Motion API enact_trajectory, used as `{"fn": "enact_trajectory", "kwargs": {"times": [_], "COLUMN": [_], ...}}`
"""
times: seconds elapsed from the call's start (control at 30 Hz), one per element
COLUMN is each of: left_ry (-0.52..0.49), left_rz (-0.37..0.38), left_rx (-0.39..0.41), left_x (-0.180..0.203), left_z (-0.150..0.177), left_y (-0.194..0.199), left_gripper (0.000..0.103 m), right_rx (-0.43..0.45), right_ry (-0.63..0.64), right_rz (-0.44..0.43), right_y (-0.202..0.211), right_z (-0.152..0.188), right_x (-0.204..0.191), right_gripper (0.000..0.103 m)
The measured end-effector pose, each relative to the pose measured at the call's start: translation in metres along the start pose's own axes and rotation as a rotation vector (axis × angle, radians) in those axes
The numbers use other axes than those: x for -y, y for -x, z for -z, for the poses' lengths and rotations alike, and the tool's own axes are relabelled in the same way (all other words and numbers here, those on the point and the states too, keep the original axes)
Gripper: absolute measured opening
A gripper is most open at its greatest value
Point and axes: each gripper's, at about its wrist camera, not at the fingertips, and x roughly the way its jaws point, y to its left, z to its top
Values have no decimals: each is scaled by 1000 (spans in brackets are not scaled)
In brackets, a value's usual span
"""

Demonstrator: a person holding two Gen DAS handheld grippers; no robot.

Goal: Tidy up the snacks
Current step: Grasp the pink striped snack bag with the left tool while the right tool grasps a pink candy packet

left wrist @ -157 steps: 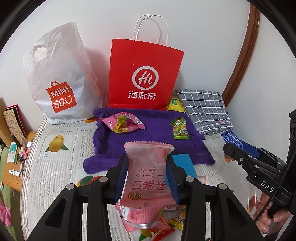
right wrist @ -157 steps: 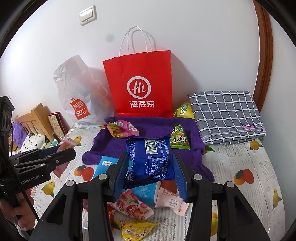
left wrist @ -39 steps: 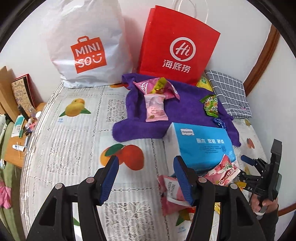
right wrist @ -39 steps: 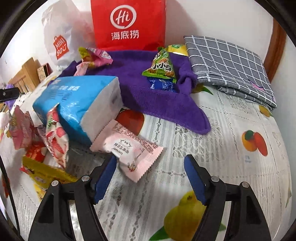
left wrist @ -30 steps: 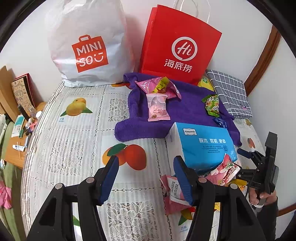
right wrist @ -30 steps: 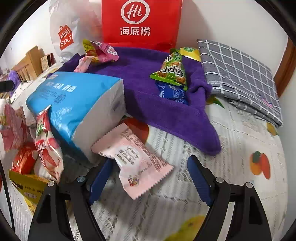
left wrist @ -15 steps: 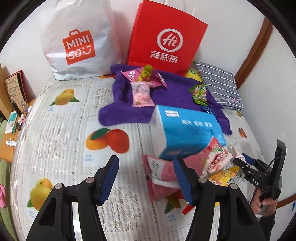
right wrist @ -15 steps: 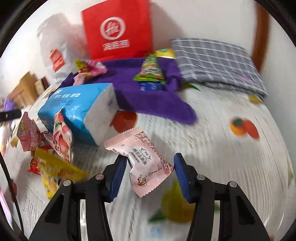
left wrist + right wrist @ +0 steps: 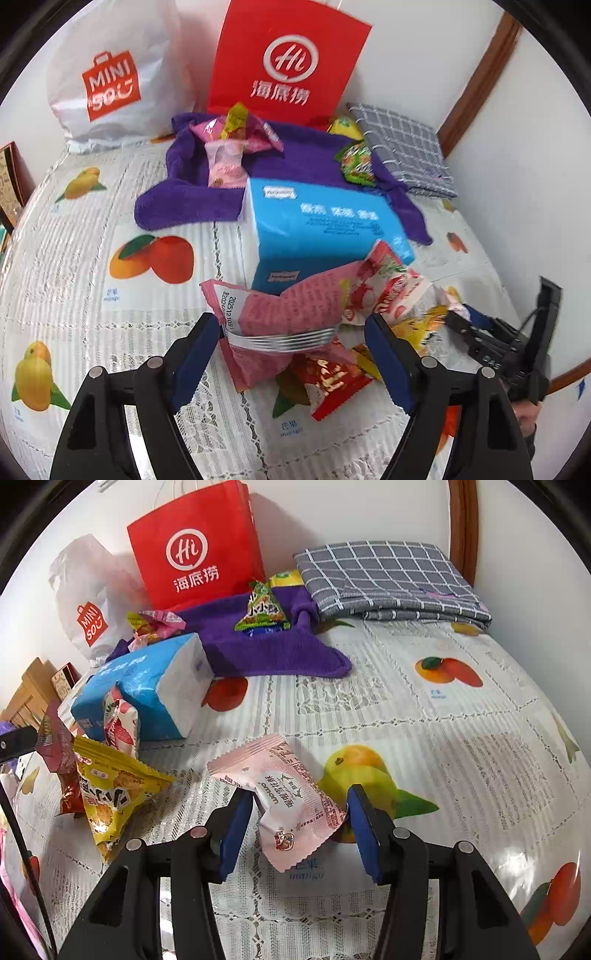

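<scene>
The right gripper (image 9: 301,825) is seen pinching a pale pink snack packet (image 9: 284,797) between its blue fingers (image 9: 236,825), the packet held just above the fruit-print tablecloth (image 9: 443,738). The left gripper (image 9: 291,354) straddles a pink snack bag (image 9: 280,314) in the loose pile beside the blue tissue pack (image 9: 321,229); its fingers are opening, spread either side of the bag, and no firm pinch is observed.

Sorted snacks are noted on the purple towel (image 9: 295,162) — a green packet (image 9: 356,162) to one side, pink ones (image 9: 225,162) to the other.

Judgement: the pale pink packet is best carried to the pink group and set down flat, not dropped onto the heap. The left fingers should be closed across the bag's body, not its crimped edge, so the red packet (image 9: 332,380) underneath is not dragged along. One bag at a time is advised — the pile is tangled.
</scene>
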Motion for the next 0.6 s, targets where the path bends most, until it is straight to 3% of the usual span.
{"fn": "enact_trajectory", "kwargs": {"times": [0.27, 0.3, 0.37, 0.6], "left_ry": [56, 56, 62, 66], "left_rz": [-1, 0, -7, 21], "left_rx": [-37, -42, -55, -41], "left_x": [-13, -15, -18, -23], "left_z": [-2, -1, 1, 10], "left_y": [-26, -27, -28, -14], "left_gripper": [77, 74, 50, 42], "right_rx": [-9, -9, -10, -11], "right_ry": [13, 14, 14, 22], "right_rz": [12, 13, 13, 22], "right_y": [-2, -2, -2, -2], "right_z": [0, 0, 0, 0], "right_x": [-2, -2, -2, -4], "right_gripper": [54, 54, 54, 54]}}
